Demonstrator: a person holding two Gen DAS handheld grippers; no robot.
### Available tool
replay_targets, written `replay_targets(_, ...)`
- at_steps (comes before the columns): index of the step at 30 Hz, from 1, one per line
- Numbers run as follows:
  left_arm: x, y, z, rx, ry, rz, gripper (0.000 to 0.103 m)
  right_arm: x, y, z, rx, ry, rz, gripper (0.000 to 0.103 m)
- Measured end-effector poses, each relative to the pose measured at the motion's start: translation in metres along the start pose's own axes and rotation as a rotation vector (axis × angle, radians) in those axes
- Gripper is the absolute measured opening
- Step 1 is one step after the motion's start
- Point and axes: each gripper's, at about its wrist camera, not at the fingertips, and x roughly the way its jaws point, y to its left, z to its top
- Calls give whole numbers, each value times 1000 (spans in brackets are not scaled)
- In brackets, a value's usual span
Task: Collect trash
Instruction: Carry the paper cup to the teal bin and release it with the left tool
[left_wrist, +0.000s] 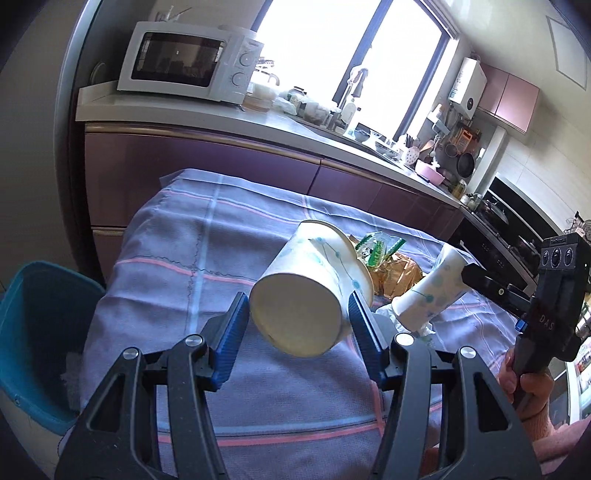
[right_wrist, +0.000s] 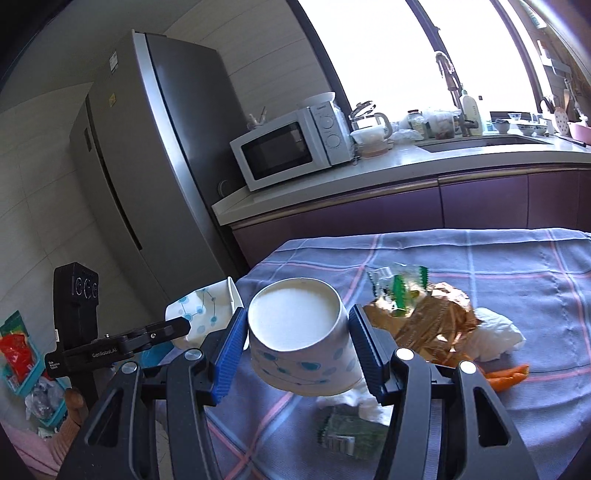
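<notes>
1. Left gripper (left_wrist: 299, 325): jaws half-open, clamping a white paper cup with blue dots (left_wrist: 310, 291), lifted above the surface.
2. Right gripper (right_wrist: 297, 349): jaws likewise gripping a second dotted paper cup (right_wrist: 301, 339).
3. Below: gold crumpled wrapper (right_wrist: 428, 325), white tissue (right_wrist: 498, 332) on the checked purple cloth (right_wrist: 517, 266).

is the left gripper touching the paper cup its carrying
Touching: the left wrist view shows both blue pads of the left gripper pressed against the paper cup, held off the table.
</notes>
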Motion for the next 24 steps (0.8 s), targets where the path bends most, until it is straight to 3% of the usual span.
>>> replay_targets(24, -118, 131, -30, -199, -120, 343, 55, 98, 116, 17, -174, 138, 294, 54)
